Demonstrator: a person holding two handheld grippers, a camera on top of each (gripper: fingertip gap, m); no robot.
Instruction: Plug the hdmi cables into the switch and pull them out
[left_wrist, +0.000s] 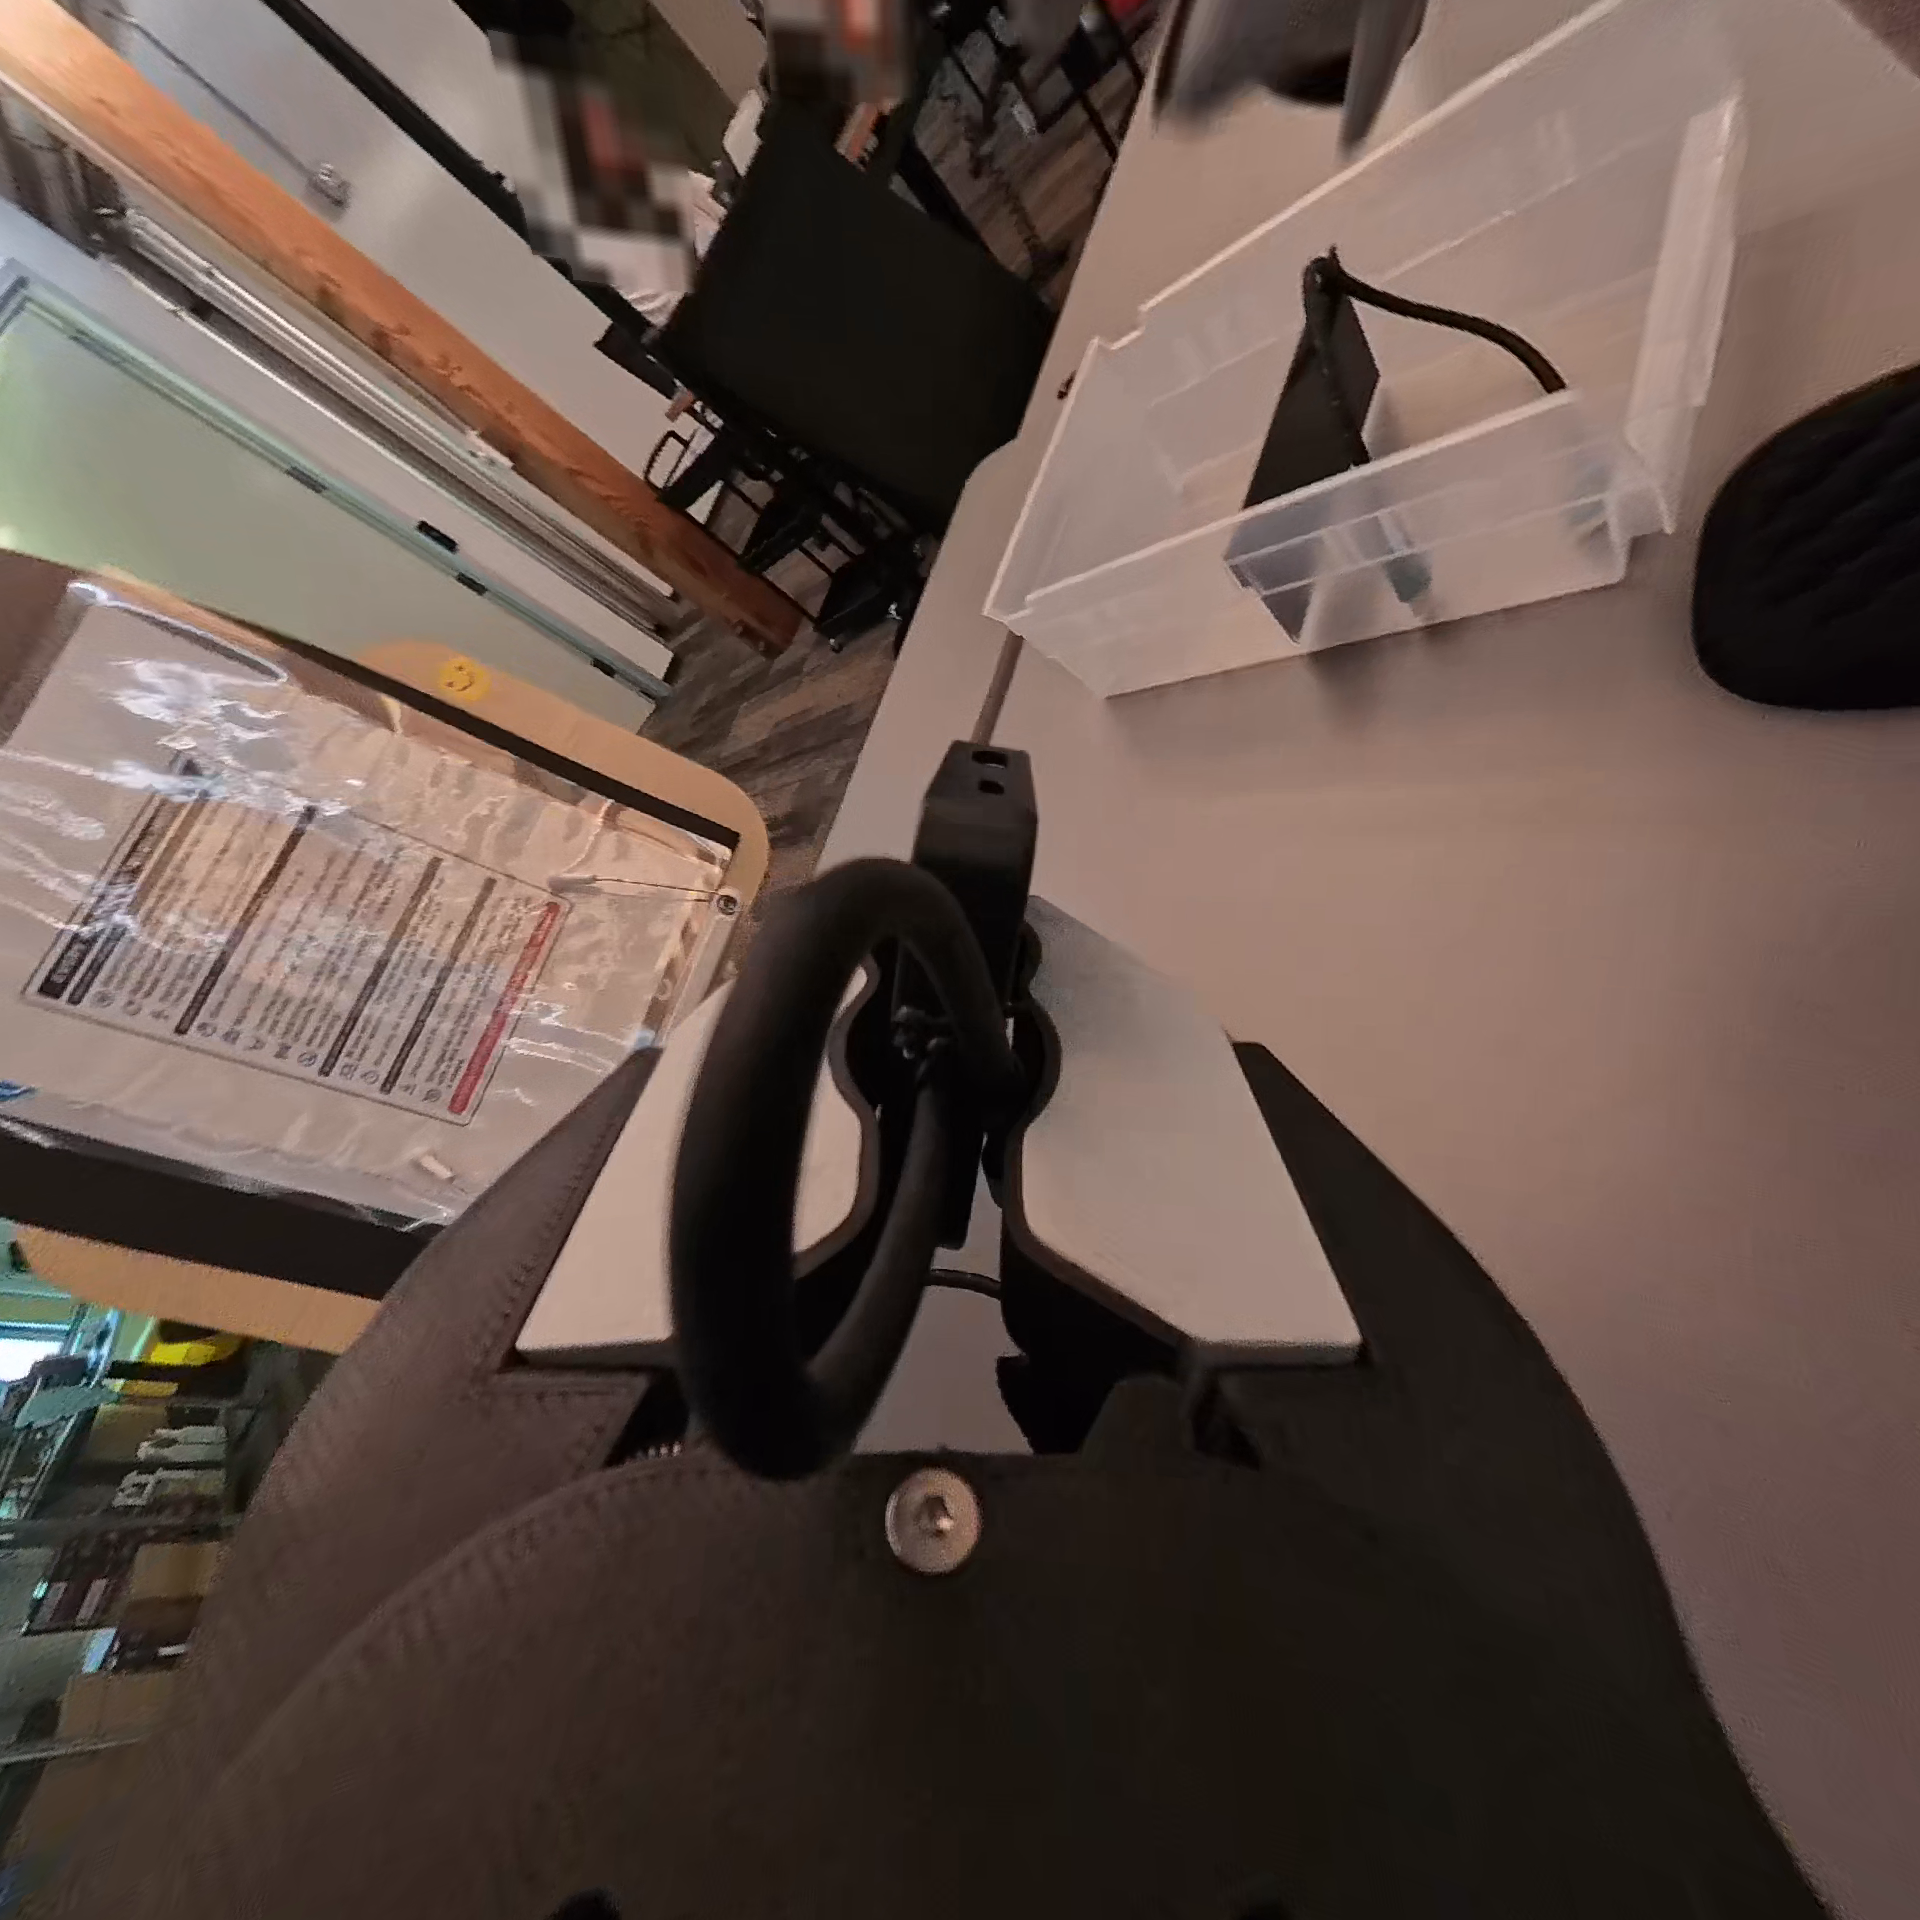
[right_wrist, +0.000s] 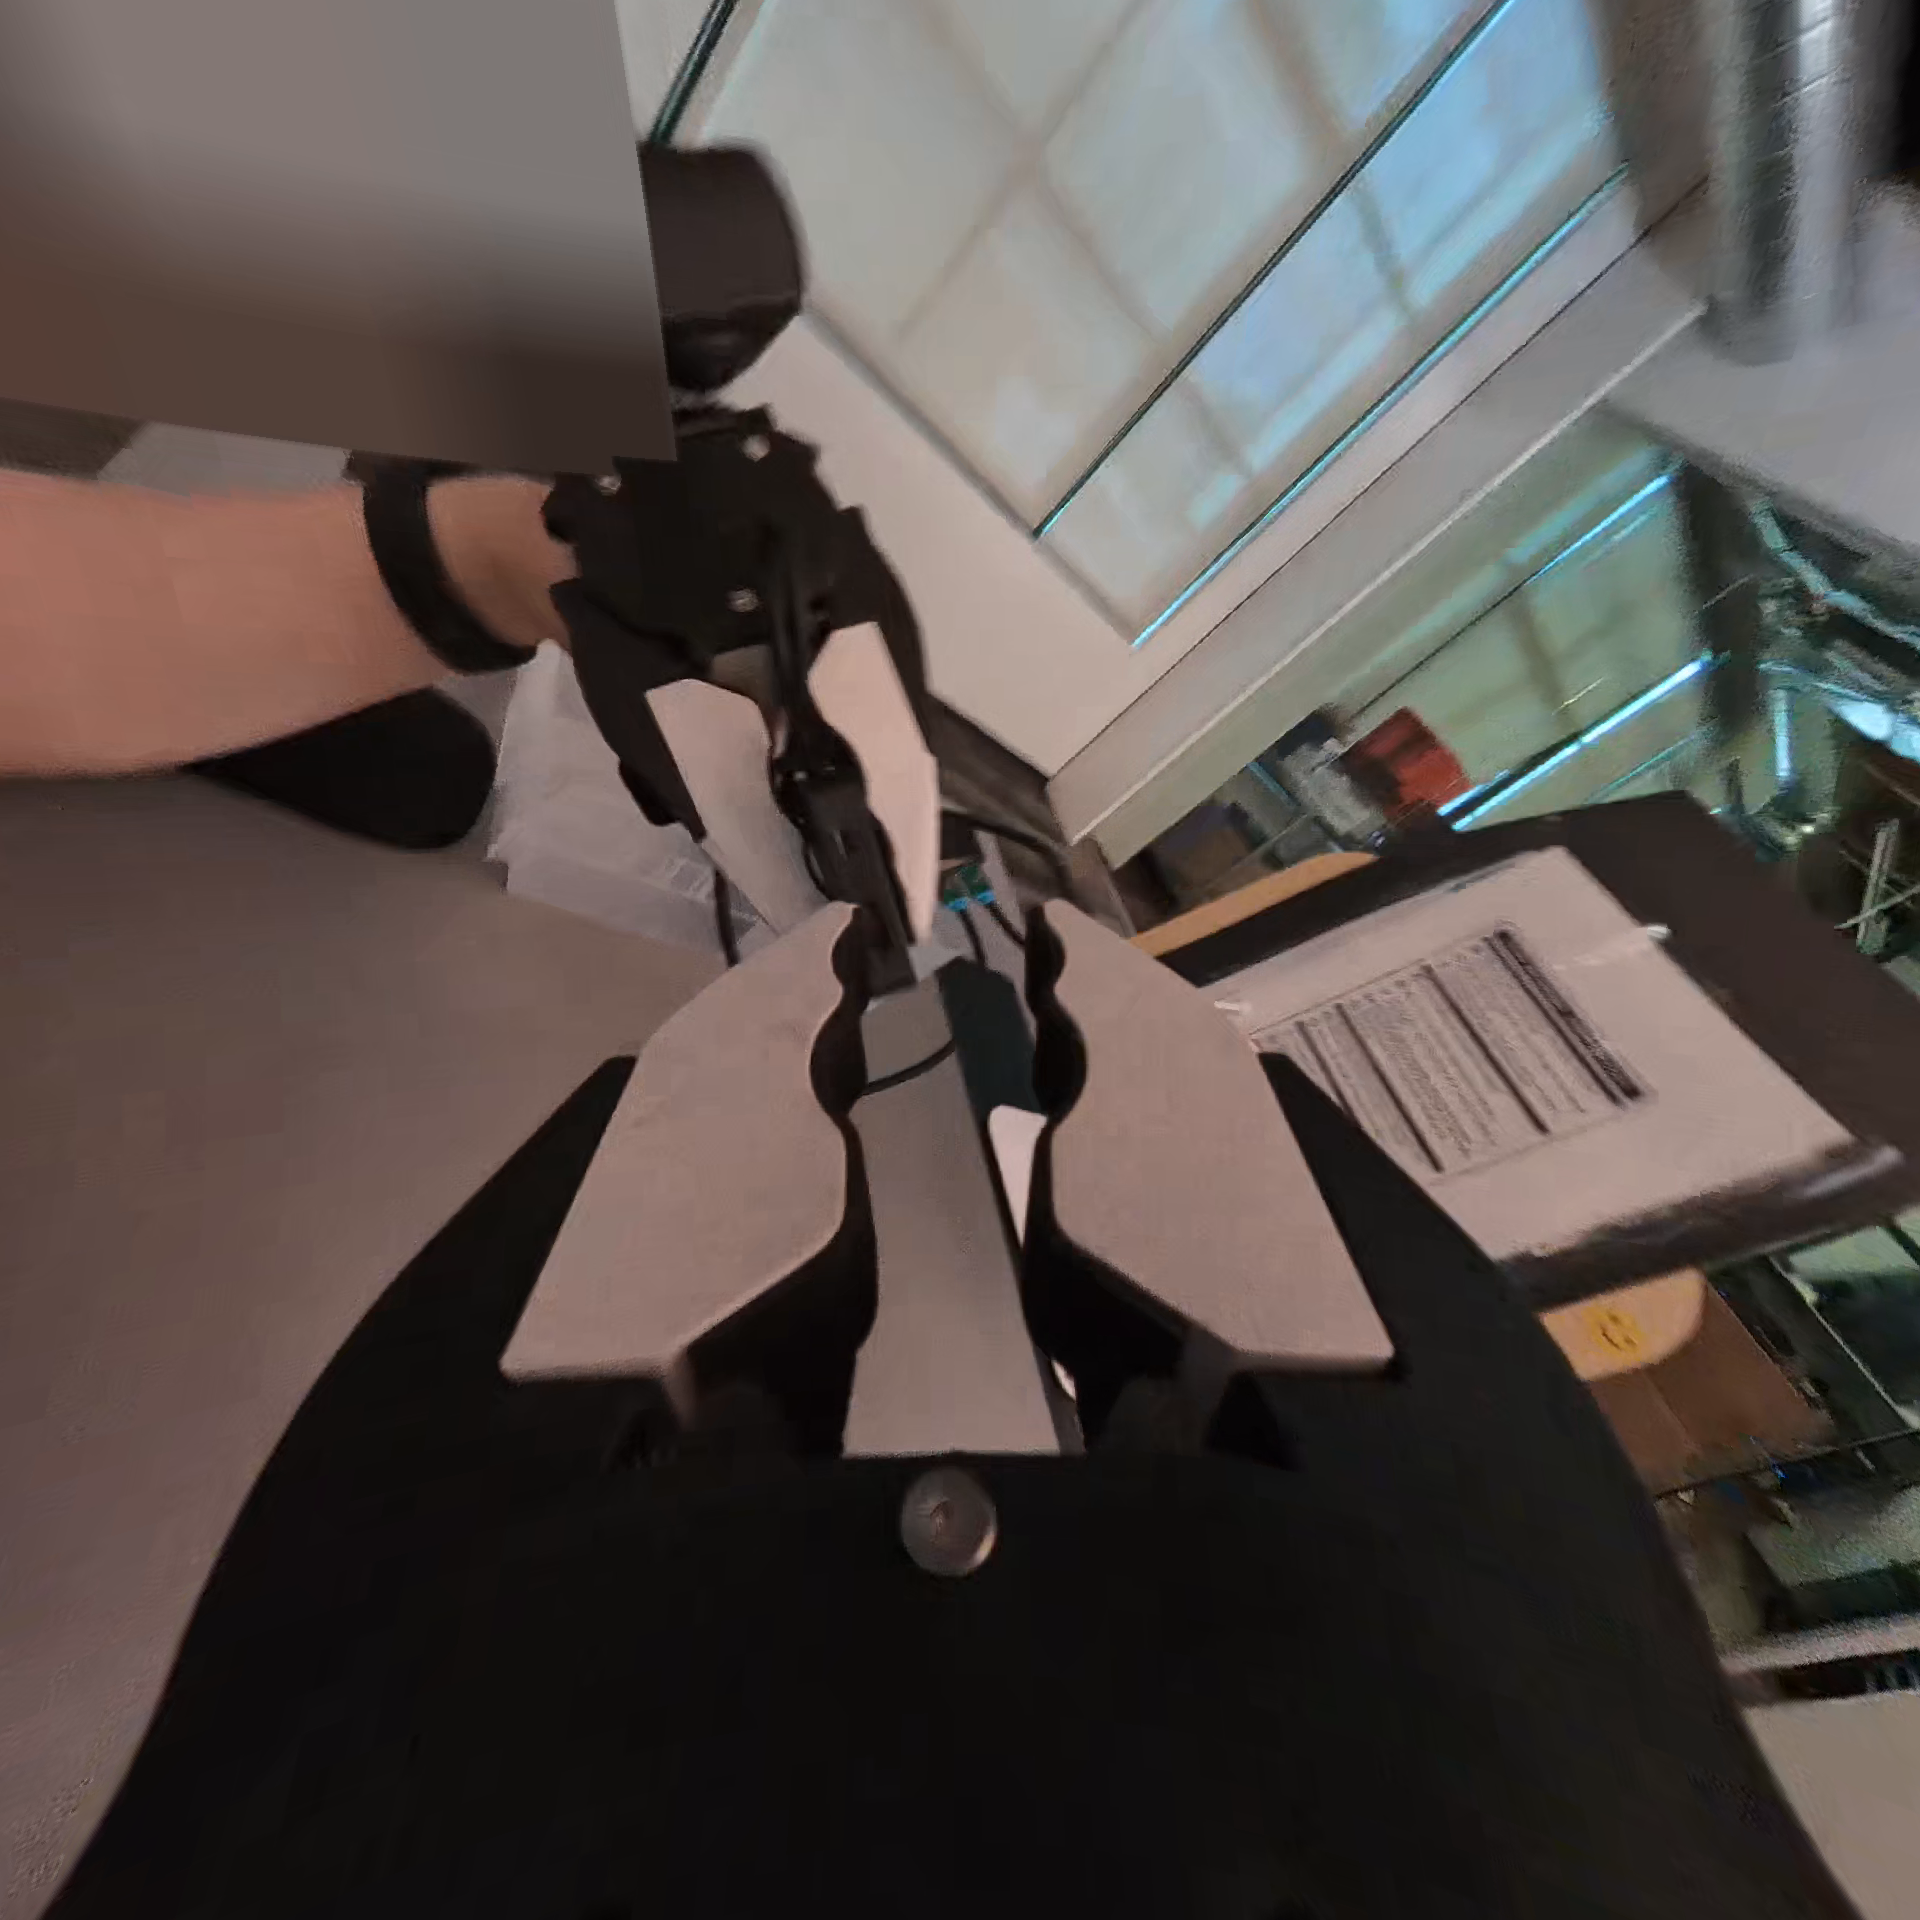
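My left gripper (left_wrist: 935, 966) is shut on a black HDMI plug (left_wrist: 977, 821). The plug's metal tip juts forward over the grey table (left_wrist: 1455, 987), near its left edge. Its black cable (left_wrist: 727, 1195) loops back over the left finger. A black box-shaped switch (left_wrist: 1314, 416) stands on edge inside a clear plastic bin (left_wrist: 1091, 582) farther along the table, with a cable leaving its top. In the right wrist view my right gripper (right_wrist: 945, 914) is open and empty above the table edge. The left gripper (right_wrist: 862, 894) faces it closely, holding the plug (right_wrist: 852, 842).
A black padded object (left_wrist: 1818, 540) lies right of the bin. A box with a plastic-covered printed sheet (left_wrist: 312, 935) stands beyond the table's left edge, also seen in the right wrist view (right_wrist: 1455, 1039). A forearm with a black wristband (right_wrist: 208, 623) holds the left gripper. A black chair (left_wrist: 862, 312) stands behind.
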